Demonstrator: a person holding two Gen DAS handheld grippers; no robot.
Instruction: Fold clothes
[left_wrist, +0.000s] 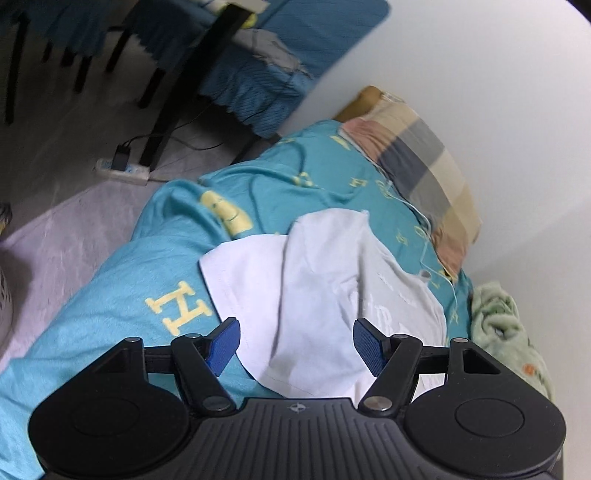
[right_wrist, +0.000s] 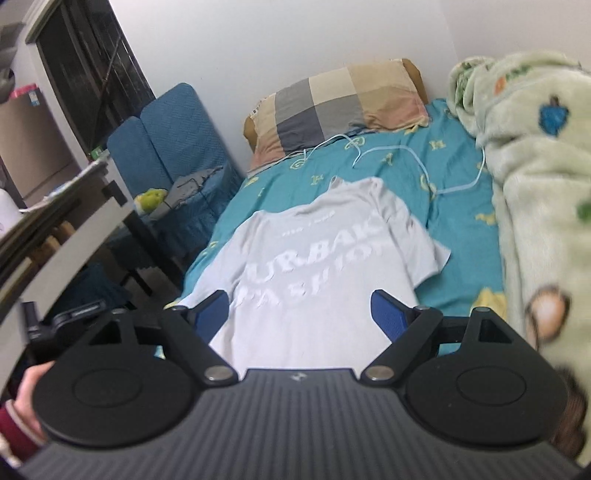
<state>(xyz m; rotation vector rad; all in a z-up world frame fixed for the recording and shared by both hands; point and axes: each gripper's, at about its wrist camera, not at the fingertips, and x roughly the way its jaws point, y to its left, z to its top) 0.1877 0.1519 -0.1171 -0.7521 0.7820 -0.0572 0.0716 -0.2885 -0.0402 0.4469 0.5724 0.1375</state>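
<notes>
Hovering above the white T-shirt (right_wrist: 325, 266), we hold both grippers (left_wrist: 296, 345) (right_wrist: 300, 317) wide open, empty. It looks soft and limp; we'd pinch its hem corners.

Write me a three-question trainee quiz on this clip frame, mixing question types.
1. True or false: the left gripper is shut on the white printed T-shirt.
2. Which thing lies at the head of the teal letter-patterned bed sheet? A) the patchwork checked pillow B) a laptop C) a shoe box
3. Fill in: the thin white cable lies on the sheet between the T-shirt and the ______.

Key: 1 false, both it and the right gripper are open; 2 A; 3 pillow.
</notes>
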